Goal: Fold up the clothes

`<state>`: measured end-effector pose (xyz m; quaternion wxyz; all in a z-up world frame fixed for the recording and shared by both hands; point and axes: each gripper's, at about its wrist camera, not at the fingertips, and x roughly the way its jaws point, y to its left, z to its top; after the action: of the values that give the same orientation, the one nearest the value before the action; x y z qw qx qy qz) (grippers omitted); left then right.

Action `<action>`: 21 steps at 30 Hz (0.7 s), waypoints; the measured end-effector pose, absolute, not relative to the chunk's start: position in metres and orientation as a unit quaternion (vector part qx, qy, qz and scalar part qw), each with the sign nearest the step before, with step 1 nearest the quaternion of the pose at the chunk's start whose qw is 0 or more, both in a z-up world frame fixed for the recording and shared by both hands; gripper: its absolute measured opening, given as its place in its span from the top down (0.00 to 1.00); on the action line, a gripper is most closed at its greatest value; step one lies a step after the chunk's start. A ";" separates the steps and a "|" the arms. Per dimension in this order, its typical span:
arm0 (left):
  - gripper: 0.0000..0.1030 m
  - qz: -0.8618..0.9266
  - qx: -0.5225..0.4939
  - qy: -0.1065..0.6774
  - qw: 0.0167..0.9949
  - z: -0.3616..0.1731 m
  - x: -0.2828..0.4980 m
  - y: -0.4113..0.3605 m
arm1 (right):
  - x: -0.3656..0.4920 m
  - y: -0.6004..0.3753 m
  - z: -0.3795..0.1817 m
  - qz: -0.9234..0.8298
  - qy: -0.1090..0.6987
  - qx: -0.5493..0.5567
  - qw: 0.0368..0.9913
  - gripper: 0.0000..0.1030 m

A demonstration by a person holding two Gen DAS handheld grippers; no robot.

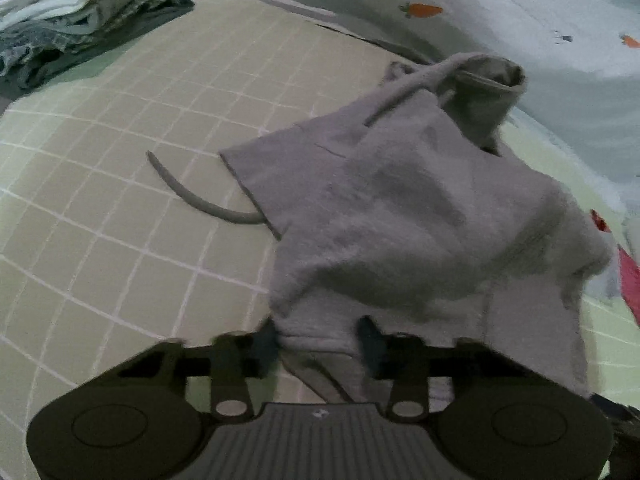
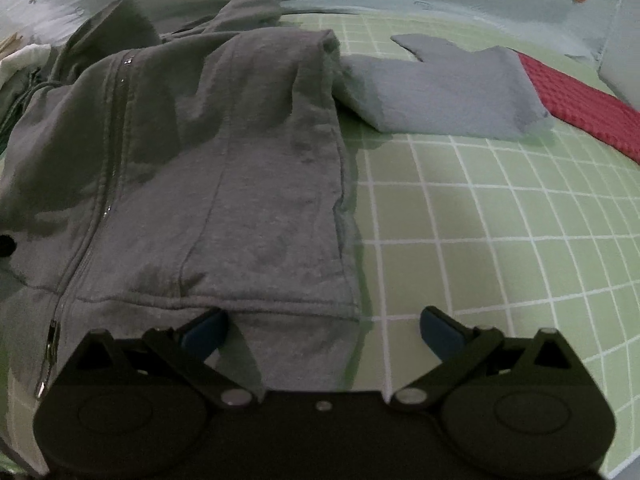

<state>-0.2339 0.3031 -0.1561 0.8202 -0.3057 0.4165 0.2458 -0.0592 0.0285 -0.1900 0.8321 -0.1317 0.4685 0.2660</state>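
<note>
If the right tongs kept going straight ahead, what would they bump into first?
Probably the grey hoodie. The right tongs are open, and the hoodie's bottom hem lies right at the blue fingertips, mostly toward the left one. Depth is hard to judge here.

Dim, flat light; both views grainy, fisheye-bent with black corners. Left view smears around the grey hoodie [image 1: 400, 216]; soft shadow lies right of it.

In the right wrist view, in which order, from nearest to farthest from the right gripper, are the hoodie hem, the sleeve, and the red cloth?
From the right gripper:
1. Hoodie hem, directly ahead, slightly left.
2. Sleeve, far ahead, stretched right.
3. Red cloth, beyond it, far right.
</note>
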 end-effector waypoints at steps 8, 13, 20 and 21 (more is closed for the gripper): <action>0.82 0.233 -0.313 0.412 0.824 -0.105 -0.273 0.280 | -0.068 0.026 -0.187 0.271 0.486 -0.144 0.818 0.00; 0.82 0.245 -0.314 0.425 0.813 -0.083 -0.296 0.270 | -0.081 0.027 -0.187 0.291 0.488 -0.158 0.808 0.00; 0.48 0.312 -0.300 0.461 0.775 -0.102 -0.292 0.276 | -0.078 0.027 -0.189 0.314 0.480 -0.169 0.802 0.00; 0.40 0.318 -0.284 0.451 0.784 -0.096 -0.289 0.275 | -0.077 0.024 -0.190 0.320 0.477 -0.169 0.801 0.00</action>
<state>-0.2887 0.2747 -0.0955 0.7841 -0.2838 0.4509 0.3183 -0.0767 0.0241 -0.1897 0.8008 -0.1692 0.4771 0.3201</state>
